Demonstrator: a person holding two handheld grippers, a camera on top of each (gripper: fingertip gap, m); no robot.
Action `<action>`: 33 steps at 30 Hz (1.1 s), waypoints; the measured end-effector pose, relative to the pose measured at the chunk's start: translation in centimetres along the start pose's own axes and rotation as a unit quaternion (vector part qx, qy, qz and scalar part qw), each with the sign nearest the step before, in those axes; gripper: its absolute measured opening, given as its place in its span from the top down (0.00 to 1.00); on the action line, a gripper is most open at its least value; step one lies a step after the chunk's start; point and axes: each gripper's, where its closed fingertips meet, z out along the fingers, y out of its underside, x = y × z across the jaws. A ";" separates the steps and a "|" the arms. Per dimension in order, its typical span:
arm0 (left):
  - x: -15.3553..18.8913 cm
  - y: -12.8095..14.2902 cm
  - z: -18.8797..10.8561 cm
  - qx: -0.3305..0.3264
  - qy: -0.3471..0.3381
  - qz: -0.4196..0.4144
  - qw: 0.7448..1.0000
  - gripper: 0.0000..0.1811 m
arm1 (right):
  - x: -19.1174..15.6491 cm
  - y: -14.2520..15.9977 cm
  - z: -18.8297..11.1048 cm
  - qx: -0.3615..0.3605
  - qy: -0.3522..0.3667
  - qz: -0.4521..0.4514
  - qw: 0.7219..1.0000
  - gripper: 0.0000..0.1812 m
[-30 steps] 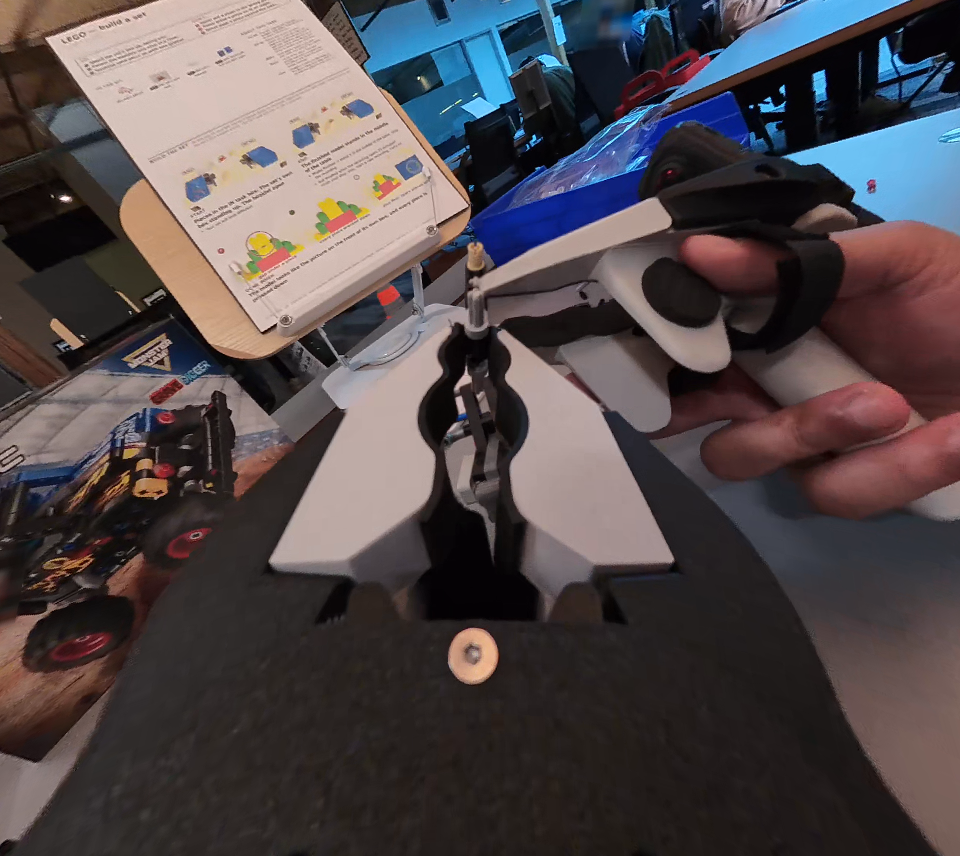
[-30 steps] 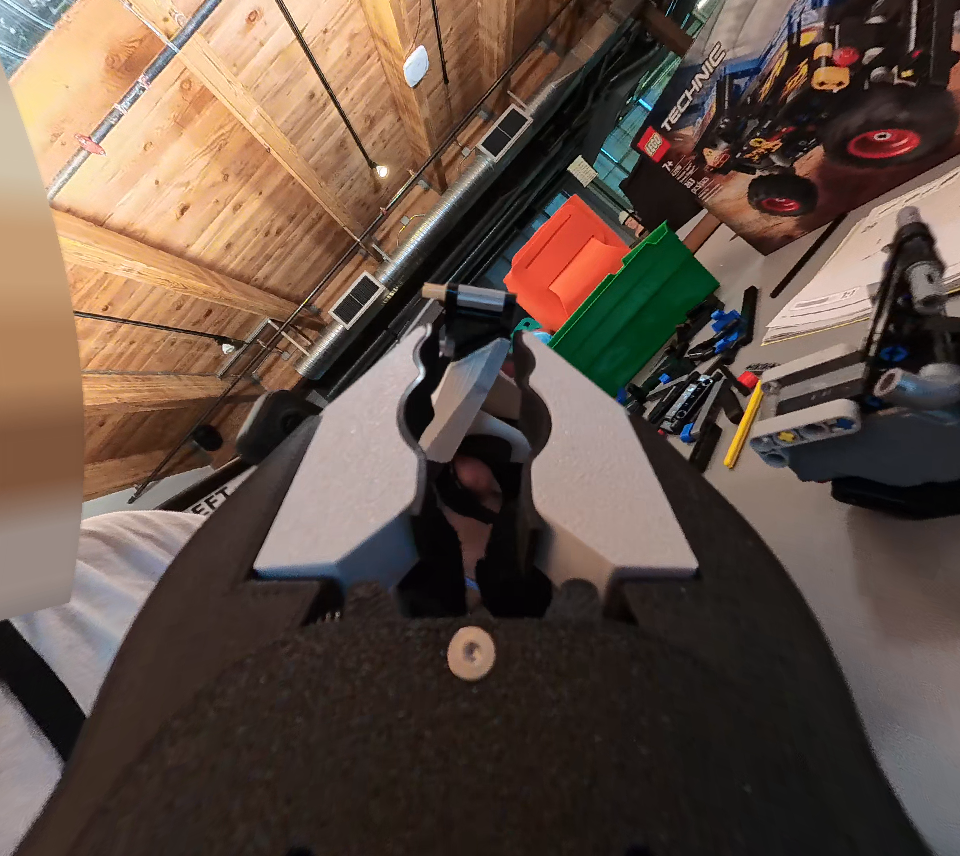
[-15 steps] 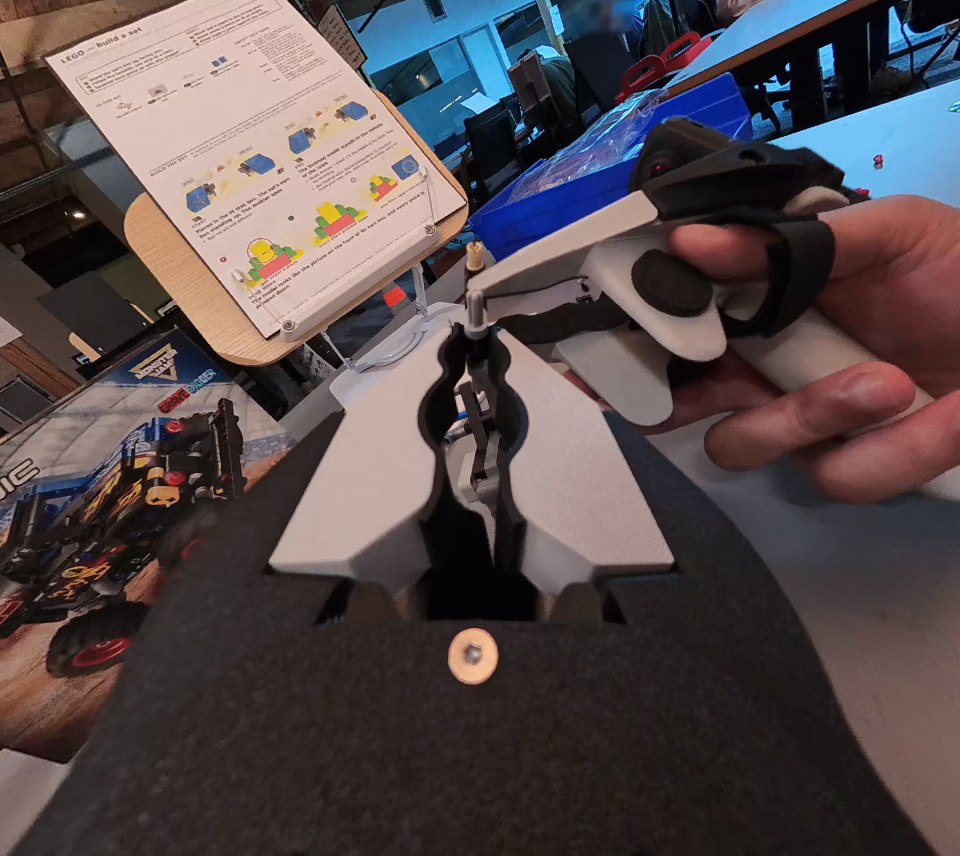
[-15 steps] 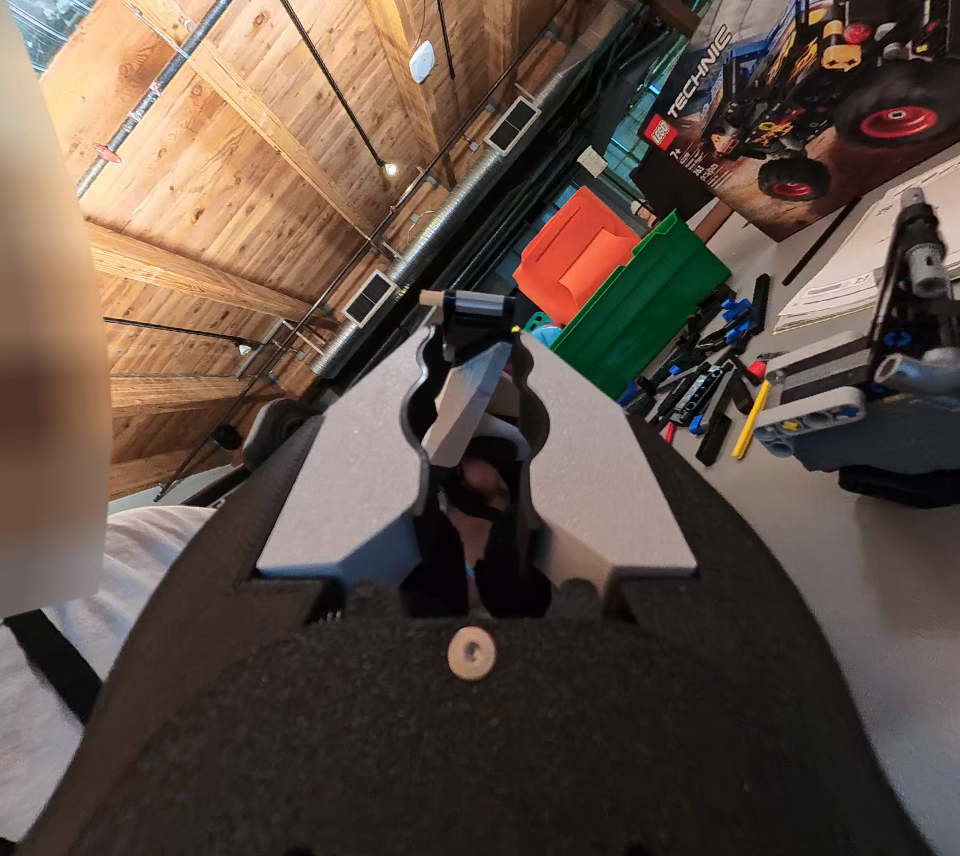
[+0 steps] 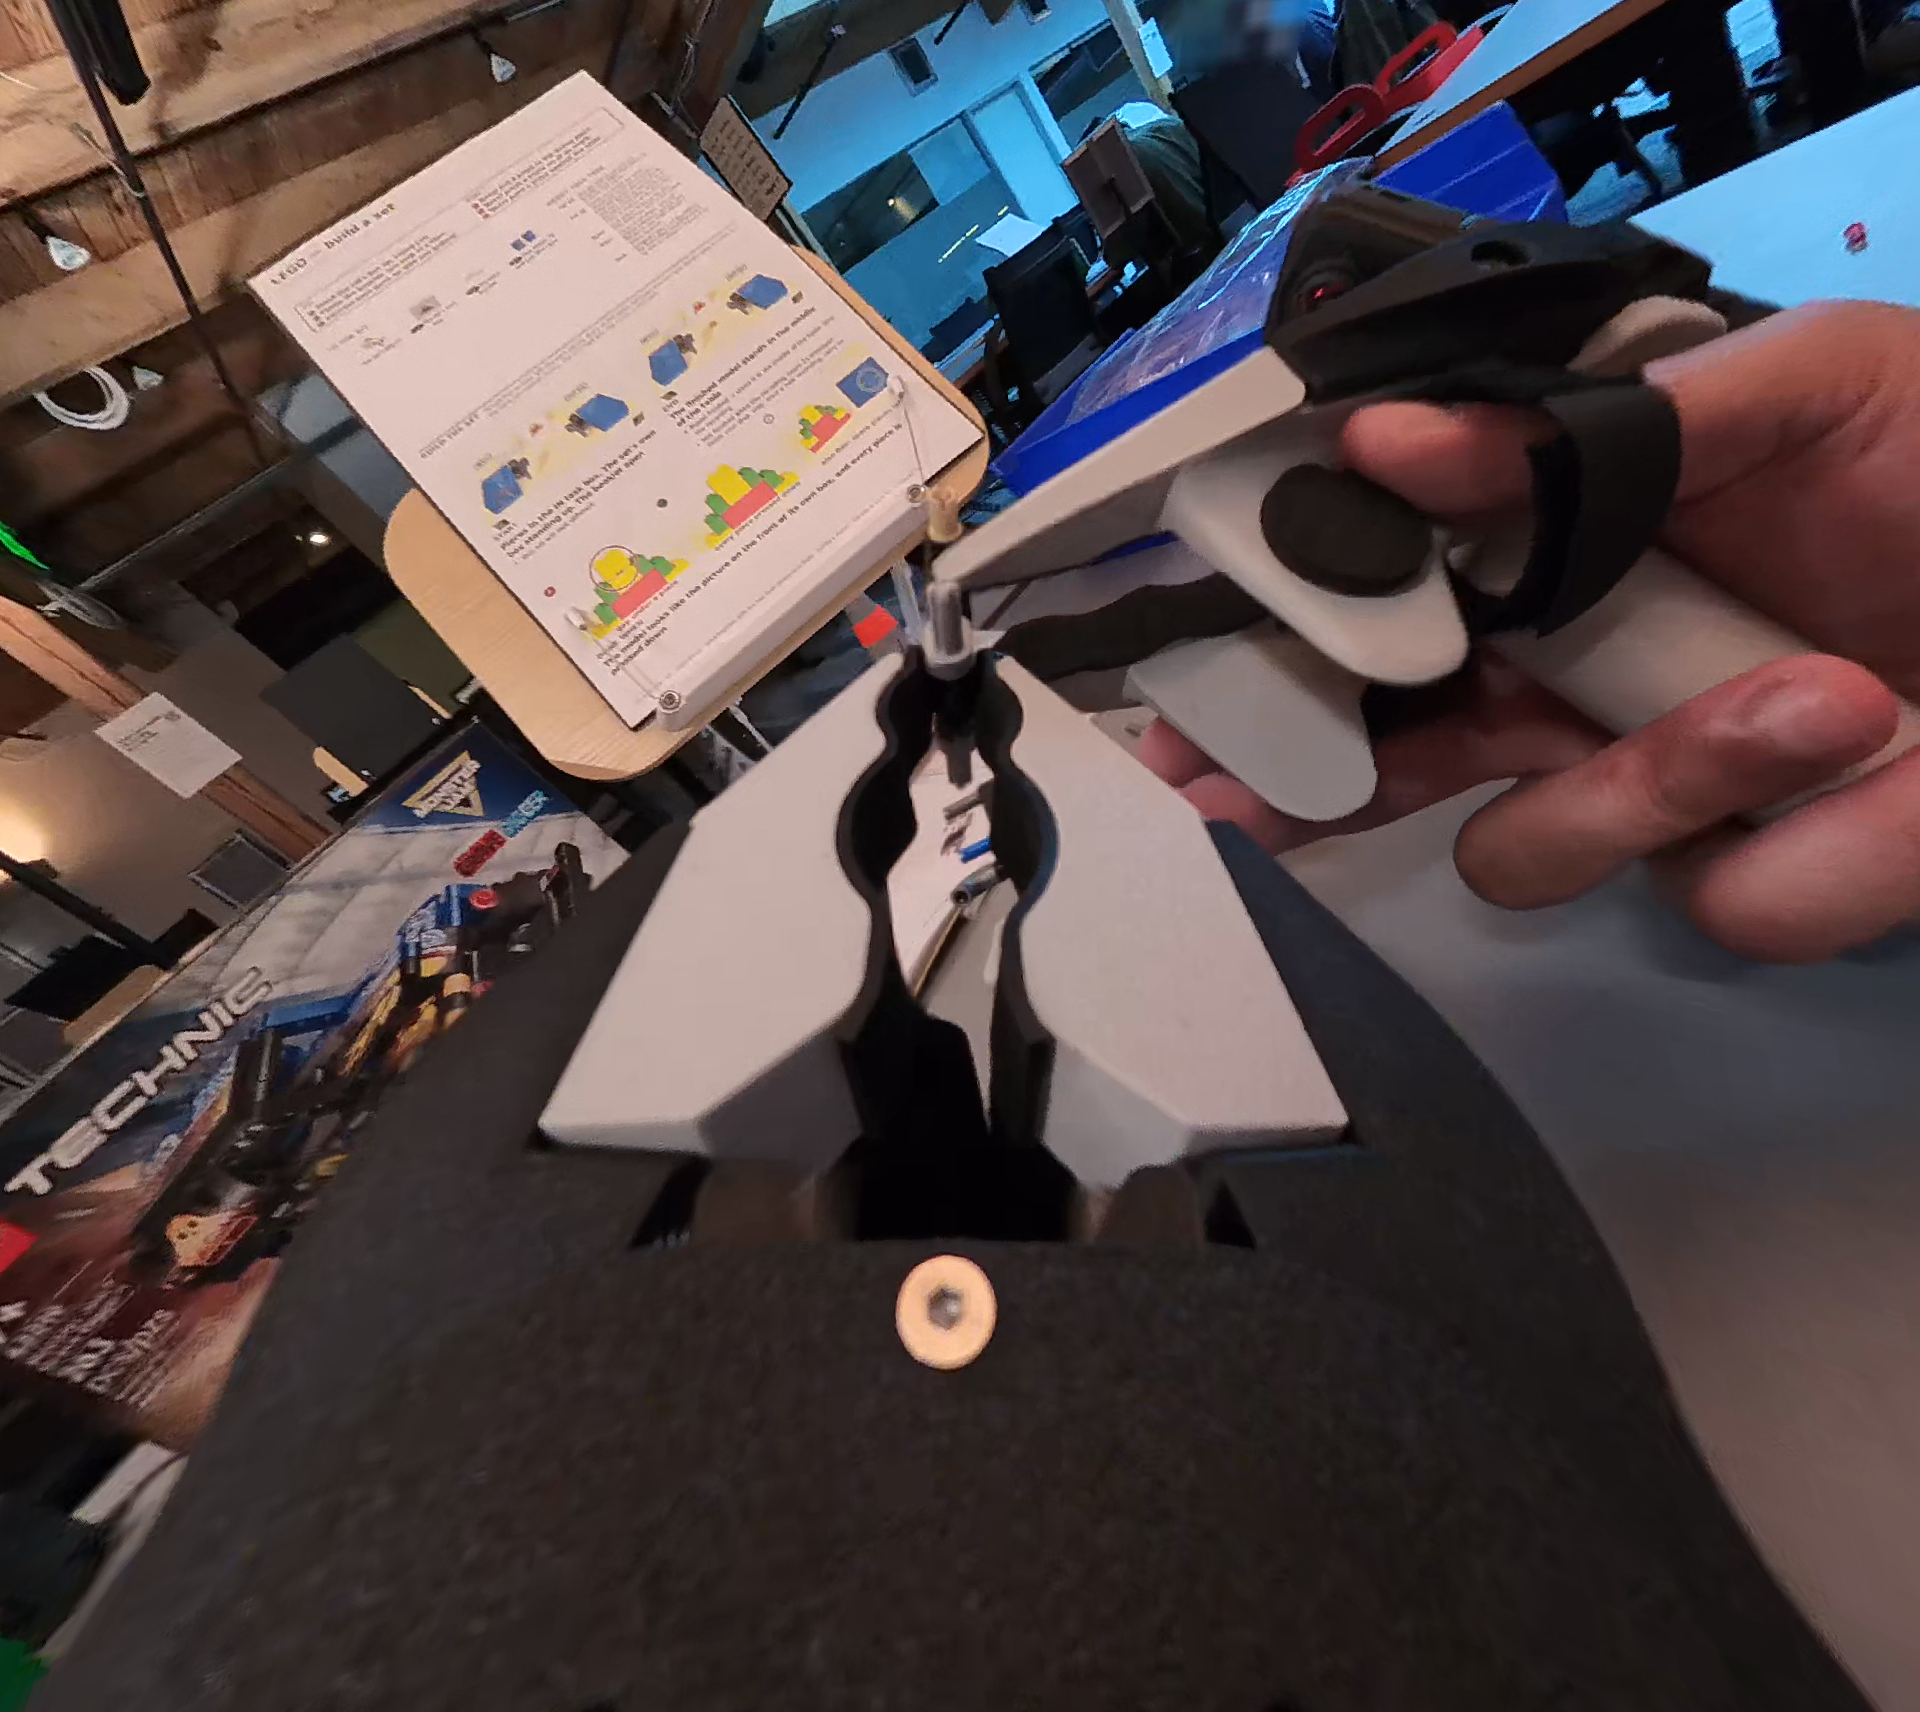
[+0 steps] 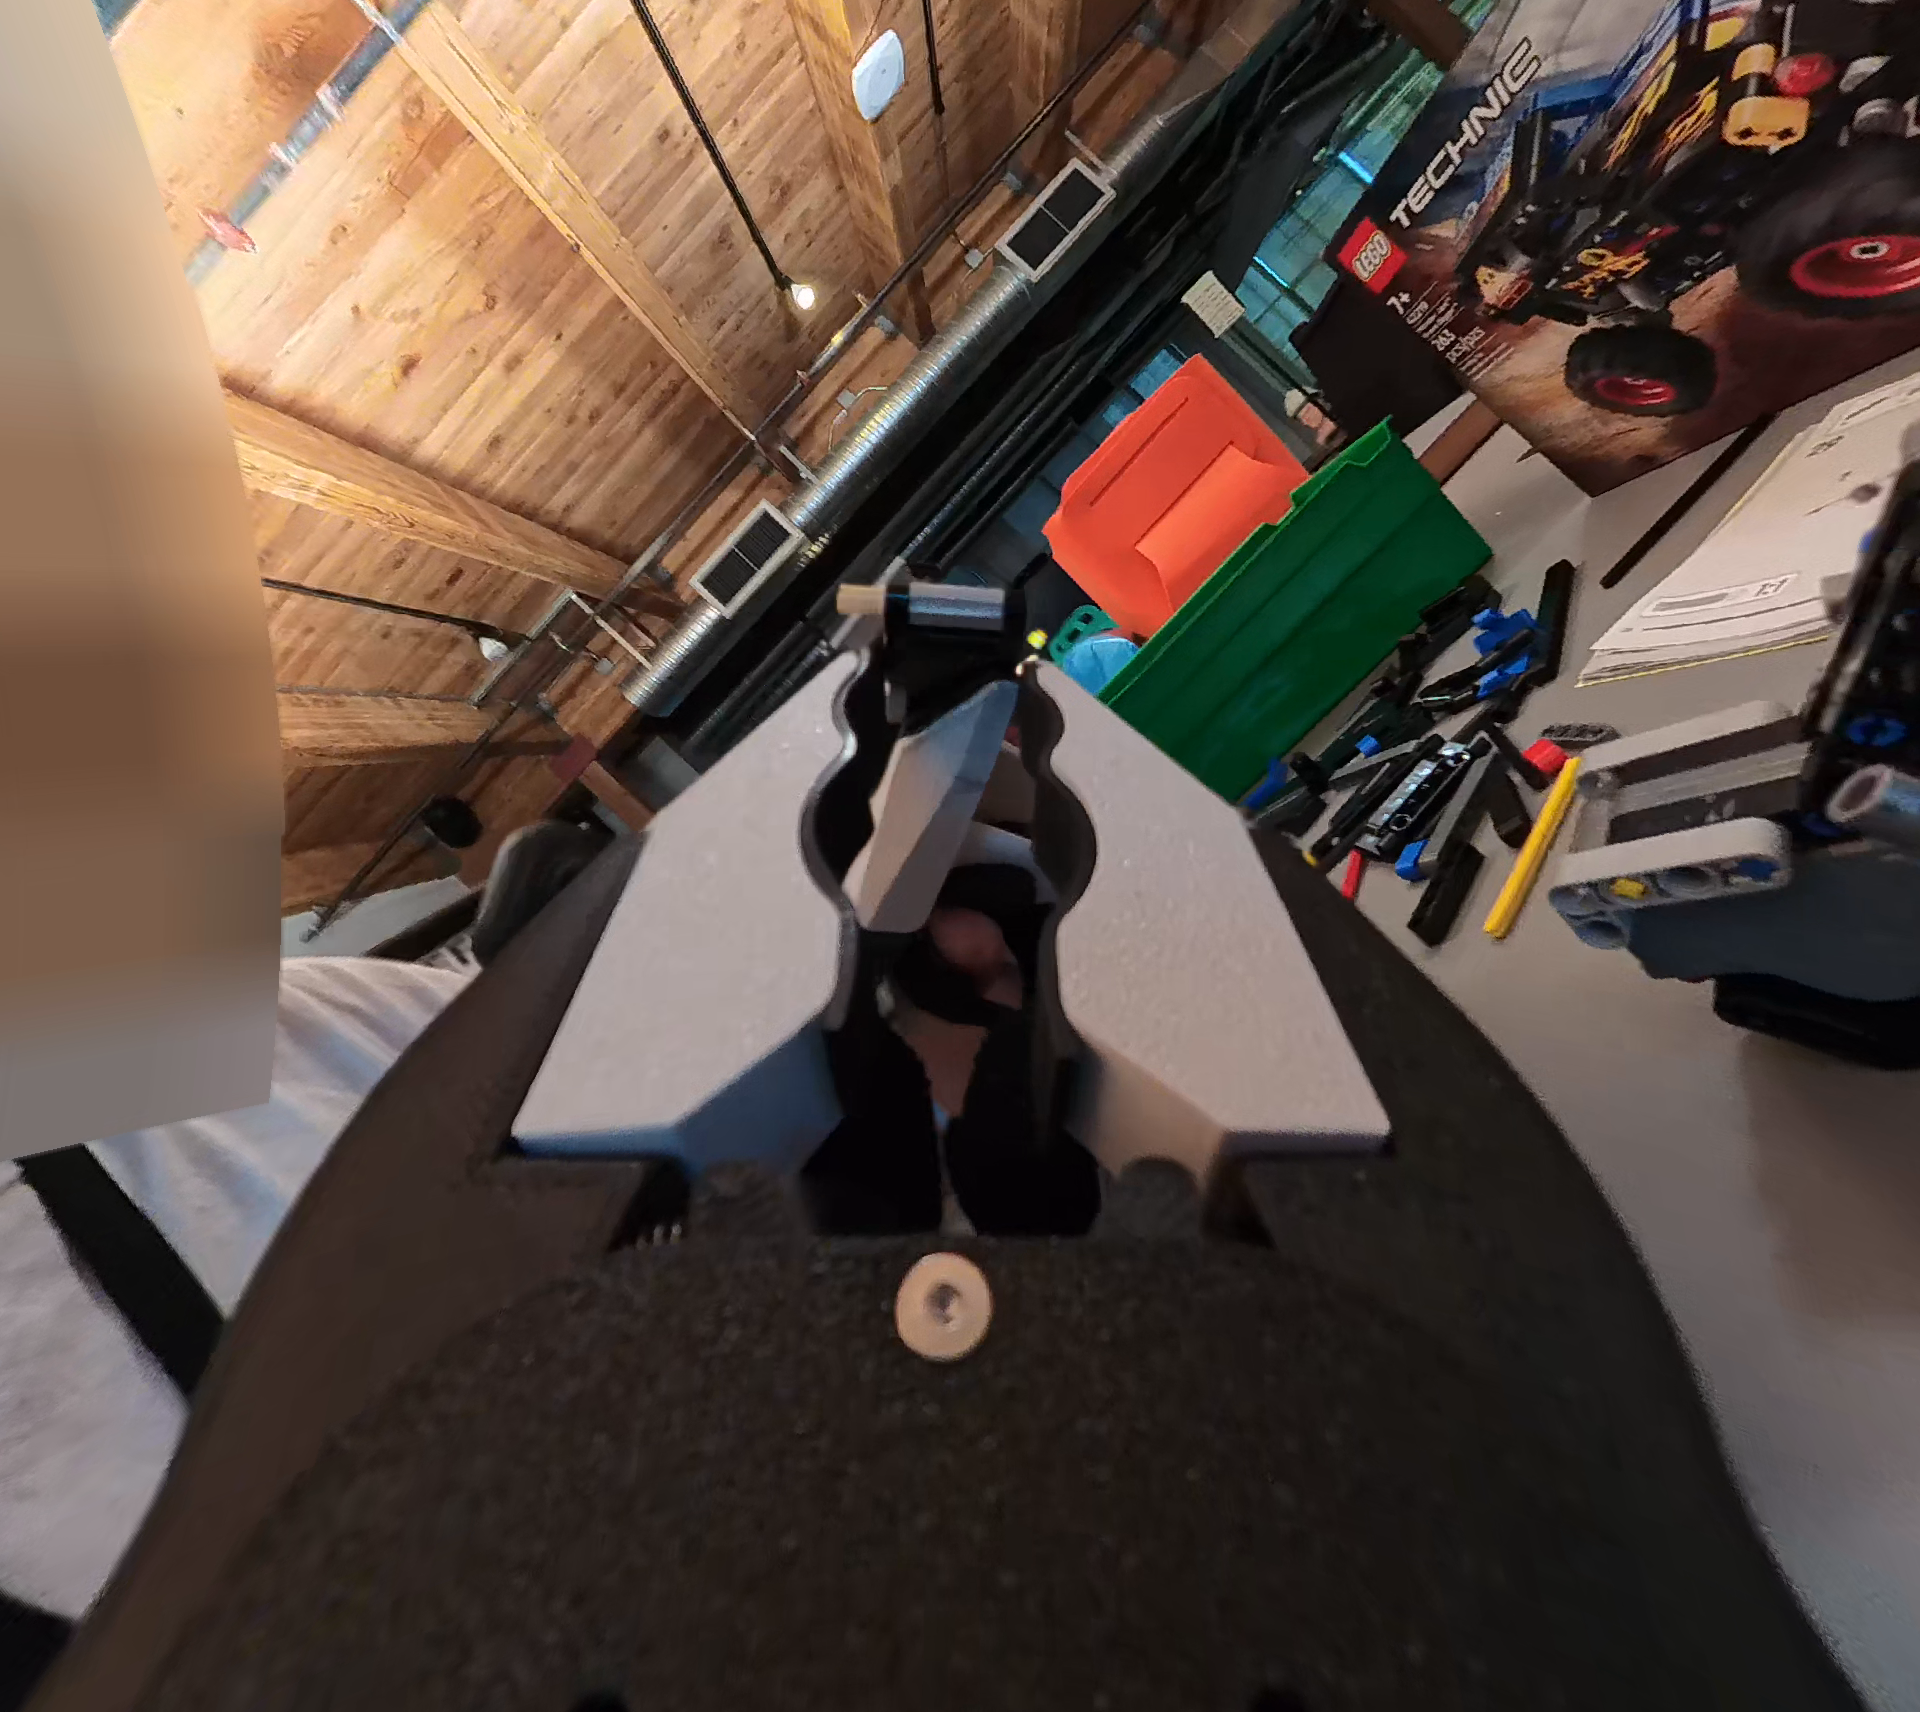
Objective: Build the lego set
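Note:
In the left wrist view my left gripper is shut on a small black piece that carries a grey sleeve and a tan pin. My right gripper, held by a hand, comes in from the right. Its two fingertips close around the same sleeve. In the right wrist view my right gripper has this small piece lying crosswise at its tips. A left gripper finger shows in the gap between the right gripper's fingers. The partly built grey model stands on the table at the right.
An instruction sheet on a wooden stand is behind the grippers, and the set box stands upright. Green and orange bins, loose pieces, a yellow axle and a booklet lie on the table. Less than 4 cm separates the two grippers' tips.
Both grippers stay closed on the small piece. The two views have swung a little: the set box and stand shift in the left view, and the model slides toward the right edge.

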 end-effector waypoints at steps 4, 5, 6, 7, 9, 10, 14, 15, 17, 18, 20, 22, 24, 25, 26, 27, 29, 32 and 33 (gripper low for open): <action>-0.1 0.3 0.1 -0.008 -0.004 0.007 1.000 0.97 | 0.1 -0.6 -0.5 0.024 -0.016 0.034 0.999 0.84; -0.1 0.3 0.1 -0.009 -0.002 0.006 1.000 0.97 | 0.1 -0.6 -0.5 0.025 -0.015 0.034 0.999 0.84; -0.1 0.4 0.1 -0.010 -0.002 0.007 1.000 0.97 | 0.2 -0.6 -0.5 0.024 -0.010 0.029 0.999 0.85; 0.0 0.4 0.1 -0.009 -0.003 0.009 1.000 0.97 | 0.3 -0.5 -0.5 0.023 -0.003 0.024 0.999 0.87; 0.0 0.3 0.1 -0.009 -0.005 0.014 1.000 0.97 | 0.3 -0.5 -0.4 0.023 -0.005 0.023 0.999 0.87; 0.0 0.2 0.0 -0.008 -0.006 0.015 1.000 0.97 | 0.2 -0.5 -0.4 0.024 -0.008 0.025 0.999 0.87; 0.0 0.0 -0.1 -0.004 -0.011 0.028 1.000 0.97 | 0.0 -0.5 -0.4 0.030 -0.015 0.023 0.999 0.87; 0.0 0.0 -0.2 -0.004 -0.014 0.037 0.999 0.97 | -0.1 -0.4 -0.4 0.029 -0.015 0.018 0.999 0.87; 0.0 -0.1 -0.3 -0.003 -0.018 0.051 0.999 0.97 | -0.2 -0.3 -0.3 0.022 -0.015 0.008 1.000 0.88; 0.0 -0.2 -0.4 -0.003 -0.019 0.054 0.998 0.97 | -0.3 -0.2 -0.3 0.021 -0.014 0.002 1.000 0.88; -0.1 -0.3 -0.4 -0.002 -0.020 0.059 0.998 0.97 | -0.3 -0.2 -0.3 0.019 -0.014 0.000 1.000 0.88; -0.1 -0.2 -0.5 -0.003 -0.022 0.067 0.997 0.97 | -0.3 -0.1 -0.2 0.022 -0.016 0.005 1.000 0.88; -0.1 -0.3 -0.6 -0.001 -0.026 0.083 0.996 0.97 | -0.3 -0.1 -0.2 0.019 -0.019 0.008 1.000 0.88; -0.1 -0.3 -0.6 0.000 -0.028 0.095 0.995 0.97 | -0.4 0.0 -0.2 0.018 -0.020 0.009 1.000 0.88; -0.1 -0.3 -0.7 0.002 -0.030 0.106 0.994 0.97 | -0.4 0.0 -0.2 0.018 -0.023 0.012 1.000 0.88; -0.1 -0.4 -0.7 0.004 -0.033 0.117 0.993 0.97 | -0.5 0.0 -0.2 0.018 -0.028 0.020 0.999 0.88; -0.1 -0.4 -0.8 0.004 -0.040 0.141 0.989 0.96 | -0.6 0.1 -0.2 0.016 -0.038 0.043 0.998 0.88; -0.1 -0.2 -0.8 0.001 -0.040 0.151 0.988 0.96 | -0.4 0.1 -0.2 0.012 -0.040 0.057 0.997 0.87; -0.1 -0.2 -0.8 0.000 -0.043 0.158 0.986 0.96 | -0.4 0.1 -0.2 0.007 -0.041 0.063 0.997 0.87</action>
